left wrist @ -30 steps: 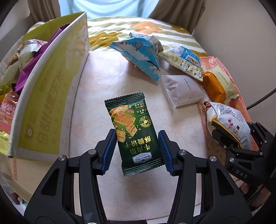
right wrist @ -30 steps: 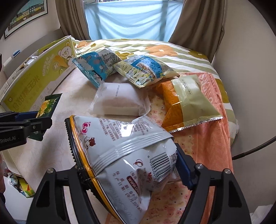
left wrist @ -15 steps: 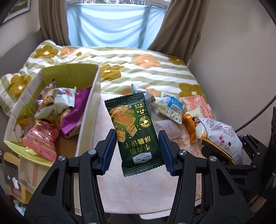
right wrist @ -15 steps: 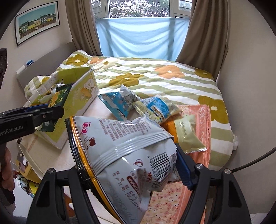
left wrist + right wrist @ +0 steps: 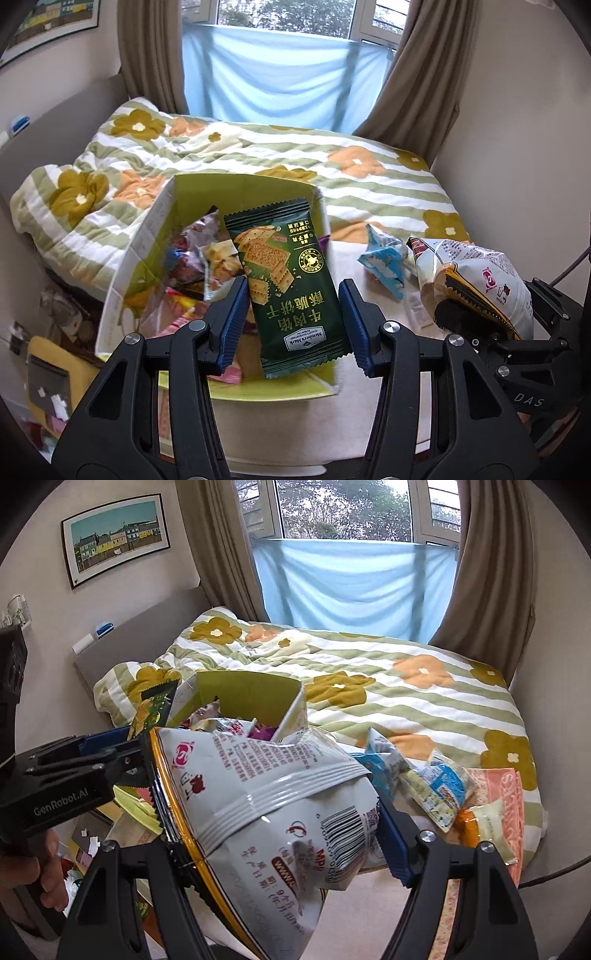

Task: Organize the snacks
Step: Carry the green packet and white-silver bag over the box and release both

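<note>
The left gripper [image 5: 293,325] pinches the flat dark green foil cracker packet [image 5: 286,284] by its long edges at centre frame, upright over the open yellow-green cardboard box [image 5: 147,236] of mixed snacks at centre left, probably so it can drop straight in. The right gripper [image 5: 273,834], low in its view, clamps a puffy white crinkled snack bag [image 5: 266,794] across its middle, likely bound for the box [image 5: 243,694] just above. Blue and orange packets [image 5: 439,786] lie loose on the pale table [image 5: 369,912] at right.
</note>
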### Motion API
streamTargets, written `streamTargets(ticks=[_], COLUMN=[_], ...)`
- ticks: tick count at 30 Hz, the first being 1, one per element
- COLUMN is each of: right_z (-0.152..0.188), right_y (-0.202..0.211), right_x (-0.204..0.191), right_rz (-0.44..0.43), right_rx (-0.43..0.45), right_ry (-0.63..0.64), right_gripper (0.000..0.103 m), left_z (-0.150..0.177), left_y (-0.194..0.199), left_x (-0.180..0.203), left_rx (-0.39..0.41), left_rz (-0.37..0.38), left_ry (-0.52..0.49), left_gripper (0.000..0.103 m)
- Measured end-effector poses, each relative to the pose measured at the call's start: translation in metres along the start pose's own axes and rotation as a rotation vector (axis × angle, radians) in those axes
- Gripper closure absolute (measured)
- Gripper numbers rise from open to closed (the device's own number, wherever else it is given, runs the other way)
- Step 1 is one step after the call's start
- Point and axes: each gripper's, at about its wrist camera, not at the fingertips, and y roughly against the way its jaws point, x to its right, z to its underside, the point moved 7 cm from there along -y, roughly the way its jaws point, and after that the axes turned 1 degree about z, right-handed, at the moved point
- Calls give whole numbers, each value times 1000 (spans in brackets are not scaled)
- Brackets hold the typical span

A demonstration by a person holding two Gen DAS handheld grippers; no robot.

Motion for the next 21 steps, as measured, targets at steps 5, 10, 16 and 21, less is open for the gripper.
streamTargets(ticks=[5, 10, 16, 21], right_z=[-9, -12, -11, -9], right_y=[-31, -56, -69, -72], right_x=[-47, -82, -99, -103], right_rz=[-8, 7, 34, 37], right_rx=[-35, -59, -84, -97], right_ry=[-41, -90, -133, -154], right_gripper=[31, 31, 31, 31], left_z=[-1, 7, 18, 21], left_y=[-15, -36, -57, -57], left_x=[-60, -104, -127, -131], left_rx=[-48, -103, -163, -166], left_rz=[5, 12, 54, 52], left_ry=[0, -26, -56, -66], left_gripper=[57, 57, 57, 0])
